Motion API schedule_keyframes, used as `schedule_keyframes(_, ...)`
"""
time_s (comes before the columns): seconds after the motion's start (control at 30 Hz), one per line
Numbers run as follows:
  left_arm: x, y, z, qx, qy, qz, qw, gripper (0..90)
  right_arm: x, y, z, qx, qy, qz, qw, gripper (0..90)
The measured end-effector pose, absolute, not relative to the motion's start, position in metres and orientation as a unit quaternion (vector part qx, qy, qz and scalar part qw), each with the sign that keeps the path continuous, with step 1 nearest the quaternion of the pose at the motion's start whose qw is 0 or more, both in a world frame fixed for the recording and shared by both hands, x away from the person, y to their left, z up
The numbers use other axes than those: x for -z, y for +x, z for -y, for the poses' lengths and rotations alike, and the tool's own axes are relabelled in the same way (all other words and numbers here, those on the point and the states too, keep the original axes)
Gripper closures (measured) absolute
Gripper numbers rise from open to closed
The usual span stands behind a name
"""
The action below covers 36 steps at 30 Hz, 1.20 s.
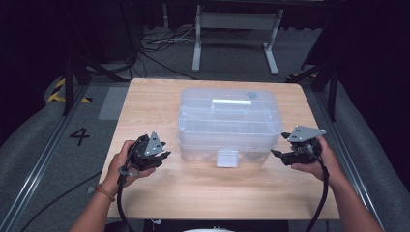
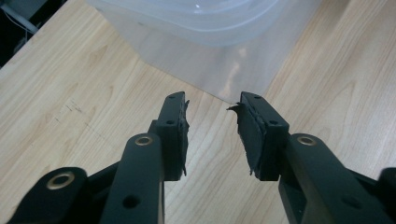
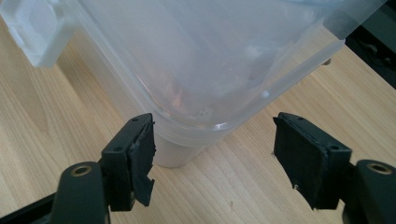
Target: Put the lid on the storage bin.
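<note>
Grippers sit at either side of a clear plastic storage box point(image 1: 229, 123) that stands closed in the middle of the wooden desk point(image 1: 208, 186), its white latch point(image 1: 227, 158) on the near wall and a white handle point(image 1: 231, 102) on the lid. The left gripper point(image 1: 165, 151) rests low over the desk just left of the box's near left corner; its jaws stand apart with nothing but bare wood between them, and the box point(image 2: 205, 28) lies a little beyond their tips. The right gripper point(image 1: 275, 153) is at the box's near right corner, jaws wide open, the rounded corner of the box point(image 3: 205, 79) lying just ahead of the gap without touching either pad.
</note>
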<state>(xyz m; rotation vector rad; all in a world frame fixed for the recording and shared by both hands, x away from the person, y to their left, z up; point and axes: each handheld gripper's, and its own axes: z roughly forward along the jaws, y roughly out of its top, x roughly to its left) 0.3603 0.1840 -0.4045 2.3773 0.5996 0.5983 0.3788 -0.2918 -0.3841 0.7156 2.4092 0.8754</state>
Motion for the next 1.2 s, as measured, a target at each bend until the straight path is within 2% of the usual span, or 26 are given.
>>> schedule_keyframes(0.17,0.409,0.36,-0.187,-0.224,0.898,-0.23,0.301,54.5,0.389,0.375,0.294,-0.304,0.254,-0.886,0.24,30.0)
schedule_keyframes(0.23,0.412,0.36,-0.189,-0.227,0.898,-0.234,0.295,47.8,0.39,0.373,0.298,-0.305,0.255,-0.885,0.242,30.0)
schedule_keyframes(0.53,0.426,0.358,-0.2,-0.221,0.901,-0.253,0.276,35.9,0.402,0.368,0.314,-0.302,0.269,-0.881,0.247,29.8)
schedule_keyframes(0.93,0.445,0.355,-0.219,-0.209,0.897,-0.282,0.27,25.0,0.425,0.359,0.336,-0.278,0.275,-0.886,0.247,28.4)
schedule_keyframes(1.2,0.459,0.35,-0.233,-0.192,0.894,-0.299,0.274,22.2,0.446,0.35,0.353,-0.282,0.291,-0.882,0.241,26.8)
